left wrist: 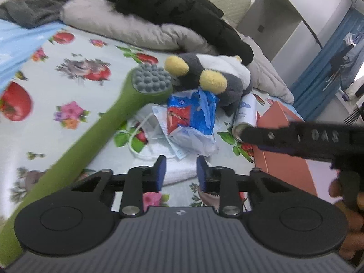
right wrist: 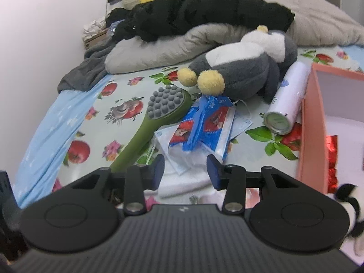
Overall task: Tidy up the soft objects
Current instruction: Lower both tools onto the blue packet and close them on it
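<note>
A grey and white plush penguin (left wrist: pixel 211 72) with yellow feet lies on the flowered bed sheet; it also shows in the right wrist view (right wrist: pixel 245 68). A folded white cloth (left wrist: pixel 179 170) lies just ahead of my left gripper (left wrist: pixel 180 170), which is open and empty. My right gripper (right wrist: pixel 185 170) is open and empty above the same white cloth (right wrist: pixel 182 182). A pink box (right wrist: pixel 316 125) stands open at the right; it also shows in the left wrist view (left wrist: pixel 284 159). A black and white plush (right wrist: pixel 350 204) sits at the box's near corner.
A green massage hammer (left wrist: pixel 102 122), blue and red plastic packets (left wrist: pixel 193 113), face masks (right wrist: pixel 241 127) and a white spray can (right wrist: pixel 289 100) lie on the sheet. A grey duvet (left wrist: pixel 136 29) and black clothing (left wrist: pixel 182 6) are piled at the back. The right gripper's arm (left wrist: pixel 307 138) crosses the left view.
</note>
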Demonstrator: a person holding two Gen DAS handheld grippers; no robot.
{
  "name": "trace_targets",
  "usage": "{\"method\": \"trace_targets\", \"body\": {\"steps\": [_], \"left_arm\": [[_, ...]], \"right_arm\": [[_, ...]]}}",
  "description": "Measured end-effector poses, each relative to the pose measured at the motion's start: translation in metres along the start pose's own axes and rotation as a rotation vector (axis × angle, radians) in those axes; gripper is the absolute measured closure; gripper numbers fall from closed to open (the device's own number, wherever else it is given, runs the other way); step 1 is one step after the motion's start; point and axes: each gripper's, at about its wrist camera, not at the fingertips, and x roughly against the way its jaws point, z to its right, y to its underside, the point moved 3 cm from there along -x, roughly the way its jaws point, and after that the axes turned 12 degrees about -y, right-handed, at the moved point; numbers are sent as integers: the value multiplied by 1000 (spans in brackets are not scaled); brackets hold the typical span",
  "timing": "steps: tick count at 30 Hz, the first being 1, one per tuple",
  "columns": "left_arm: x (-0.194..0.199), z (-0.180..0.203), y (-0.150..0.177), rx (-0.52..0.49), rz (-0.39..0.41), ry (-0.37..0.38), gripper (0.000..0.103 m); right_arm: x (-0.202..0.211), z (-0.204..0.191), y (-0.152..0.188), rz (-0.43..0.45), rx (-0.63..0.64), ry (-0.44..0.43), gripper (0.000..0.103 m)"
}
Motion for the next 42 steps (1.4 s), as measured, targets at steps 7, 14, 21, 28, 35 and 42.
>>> {"method": "trace_targets", "body": {"steps": [7, 14, 21, 28, 35, 42], "left_arm": [[-48, -1, -4, 24, -30, 32, 78], [-80, -4, -10, 48, -45, 43, 87], [-95, -4, -8, 67, -73, 32, 87], [-99, -5, -7, 88, -71, 34, 87], [-96, -1, -8, 90, -37, 24, 100], [-64, 13, -12, 59, 27, 24, 103]], "right_arm": [[-45, 18, -19, -32, -45, -13, 62], [-81, 38, -33, -45, -102, -3, 63], [-103, 49, -31, -95, -151, -17, 76], [-95, 47, -30, -76, -112, -3, 93], [-77, 44, -28, -56, -63, 23, 95], [-47, 32, -23, -27, -12, 35, 96]]}}
